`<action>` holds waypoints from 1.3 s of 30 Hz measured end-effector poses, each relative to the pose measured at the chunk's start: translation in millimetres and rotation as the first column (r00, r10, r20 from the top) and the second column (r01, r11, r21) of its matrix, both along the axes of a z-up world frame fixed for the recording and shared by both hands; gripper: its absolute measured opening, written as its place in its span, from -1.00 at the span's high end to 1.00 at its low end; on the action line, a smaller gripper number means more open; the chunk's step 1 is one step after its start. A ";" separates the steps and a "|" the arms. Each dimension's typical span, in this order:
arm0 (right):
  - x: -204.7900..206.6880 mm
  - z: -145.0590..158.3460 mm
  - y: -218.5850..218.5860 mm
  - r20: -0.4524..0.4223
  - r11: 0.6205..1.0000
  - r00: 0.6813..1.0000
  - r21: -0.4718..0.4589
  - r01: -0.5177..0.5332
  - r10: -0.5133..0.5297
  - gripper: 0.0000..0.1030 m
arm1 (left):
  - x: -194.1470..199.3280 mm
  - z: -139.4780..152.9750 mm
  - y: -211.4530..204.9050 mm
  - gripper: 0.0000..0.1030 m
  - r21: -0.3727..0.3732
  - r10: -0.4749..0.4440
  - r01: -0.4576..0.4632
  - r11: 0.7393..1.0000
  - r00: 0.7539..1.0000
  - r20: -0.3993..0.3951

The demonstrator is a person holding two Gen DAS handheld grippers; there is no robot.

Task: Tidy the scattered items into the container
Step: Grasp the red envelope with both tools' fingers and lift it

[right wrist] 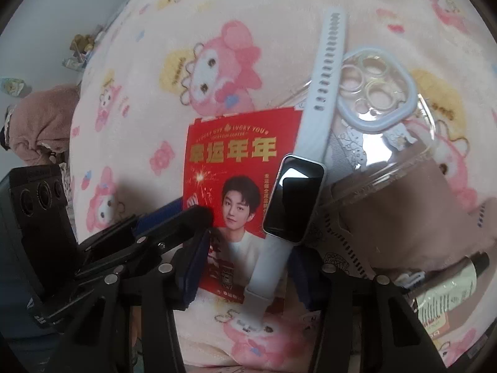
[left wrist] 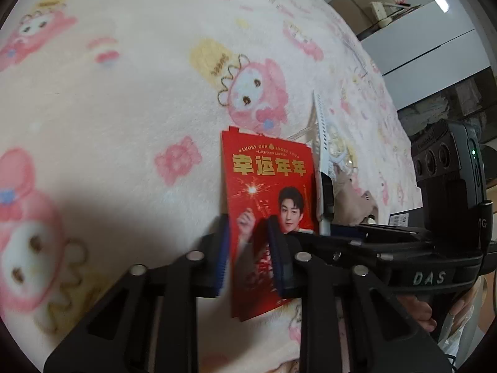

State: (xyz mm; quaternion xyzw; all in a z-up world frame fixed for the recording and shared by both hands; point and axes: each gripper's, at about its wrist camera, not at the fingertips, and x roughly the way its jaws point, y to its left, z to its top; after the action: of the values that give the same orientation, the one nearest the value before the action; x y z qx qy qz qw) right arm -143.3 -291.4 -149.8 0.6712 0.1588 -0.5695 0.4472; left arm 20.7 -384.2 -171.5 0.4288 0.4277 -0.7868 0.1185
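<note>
The red card (left wrist: 268, 186) lies on the blanket (left wrist: 124, 93), its edge under the smartwatch (right wrist: 295, 199). The left hand-held gripper (left wrist: 248, 248) pinches it; lifting could drag the watch. The right hand-held gripper (right wrist: 245, 267) straddles the strap, spread.

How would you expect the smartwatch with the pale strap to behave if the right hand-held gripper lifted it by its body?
The smartwatch would probably be light. Its long perforated strap looks soft, so both ends would likely droop. The glossy screen may be slippery, and since it lies across the red card, lifting might nudge the card.
</note>
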 end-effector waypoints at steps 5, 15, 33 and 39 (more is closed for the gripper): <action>15.4 30.5 17.2 -0.321 0.998 0.946 0.020 0.061 -0.051 0.18 | 8.8 9.0 3.7 0.67 -0.062 0.009 -0.007 0.998 0.999 0.036; 17.6 4.8 0.0 -0.116 0.998 0.993 0.061 -0.006 0.013 0.18 | -0.9 -12.1 -5.0 0.72 0.022 0.022 -0.021 1.000 1.000 -0.008; 16.4 3.9 -46.0 -0.072 0.980 0.981 0.103 -0.170 0.178 -0.17 | 26.5 -17.4 -21.0 0.59 -0.075 0.119 -0.113 0.991 0.990 0.072; 11.1 11.3 -51.8 -0.002 0.981 0.982 0.028 -0.191 0.191 0.02 | 28.5 -10.9 -21.6 0.61 -0.067 0.118 -0.113 0.991 0.991 0.066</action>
State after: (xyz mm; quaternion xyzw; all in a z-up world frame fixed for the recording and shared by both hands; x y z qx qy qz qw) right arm -132.2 -343.2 -138.5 0.6578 0.2313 -0.5233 0.4899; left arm 49.1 -405.8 -182.5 0.4265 0.4222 -0.7764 0.1923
